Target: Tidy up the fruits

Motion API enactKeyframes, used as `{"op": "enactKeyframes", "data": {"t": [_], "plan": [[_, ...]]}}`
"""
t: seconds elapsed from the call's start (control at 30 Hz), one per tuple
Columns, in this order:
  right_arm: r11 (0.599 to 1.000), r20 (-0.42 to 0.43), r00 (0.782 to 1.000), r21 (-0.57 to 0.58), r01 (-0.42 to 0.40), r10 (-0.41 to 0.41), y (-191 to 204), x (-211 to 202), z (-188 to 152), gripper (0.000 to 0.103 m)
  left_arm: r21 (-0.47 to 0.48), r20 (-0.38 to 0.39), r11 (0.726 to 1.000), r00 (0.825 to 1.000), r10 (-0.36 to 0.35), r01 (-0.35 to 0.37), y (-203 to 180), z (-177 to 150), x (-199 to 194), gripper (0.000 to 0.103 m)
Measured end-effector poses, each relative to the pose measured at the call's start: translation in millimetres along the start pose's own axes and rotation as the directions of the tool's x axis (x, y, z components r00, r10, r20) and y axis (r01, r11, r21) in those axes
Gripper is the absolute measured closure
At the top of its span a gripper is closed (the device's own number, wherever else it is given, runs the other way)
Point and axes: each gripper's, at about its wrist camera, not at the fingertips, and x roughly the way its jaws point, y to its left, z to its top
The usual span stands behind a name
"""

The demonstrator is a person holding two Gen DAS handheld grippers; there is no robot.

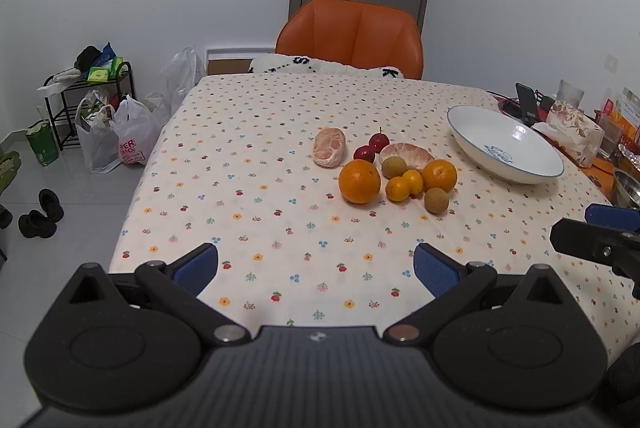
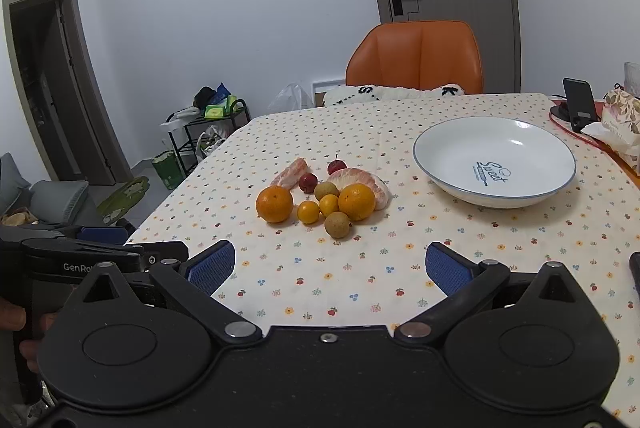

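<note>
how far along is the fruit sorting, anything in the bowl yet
Nothing looks done yet: the white bowl is empty. Nothing is in hand either; the left tongs and right tongs are both open, short of the fruit. All the fruit is left, clustered on the tablecloth: the big orange, peeled pomelo pieces, small yellow citrus, brown round fruits and two red ones.

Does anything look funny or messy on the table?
A bit. All the fruit sits loose on the flowered tablecloth while the white bowl with the blue rim is empty. Two peeled pink pomelo pieces lie bare on the cloth among the whole oranges. Nothing looks spilled or broken.
</note>
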Motion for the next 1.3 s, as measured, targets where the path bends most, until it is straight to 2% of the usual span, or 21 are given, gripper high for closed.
{"op": "enactKeyframes", "data": {"t": [0.8,1.3], "plan": [[1.000,-0.004,1.000,0.005,-0.012,0.012,0.6,5.2,-0.2,0.000,0.002,-0.008,1.000,1.000,-0.004,0.004,-1.5,-2.1,2.7,0.000],[0.999,-0.015,1.000,0.025,-0.027,0.028,-11.2,25.3,3.0,0.000,-0.007,-0.028,1.000,1.000,-0.002,0.002,-7.4,8.9,28.0,0.000]]}}
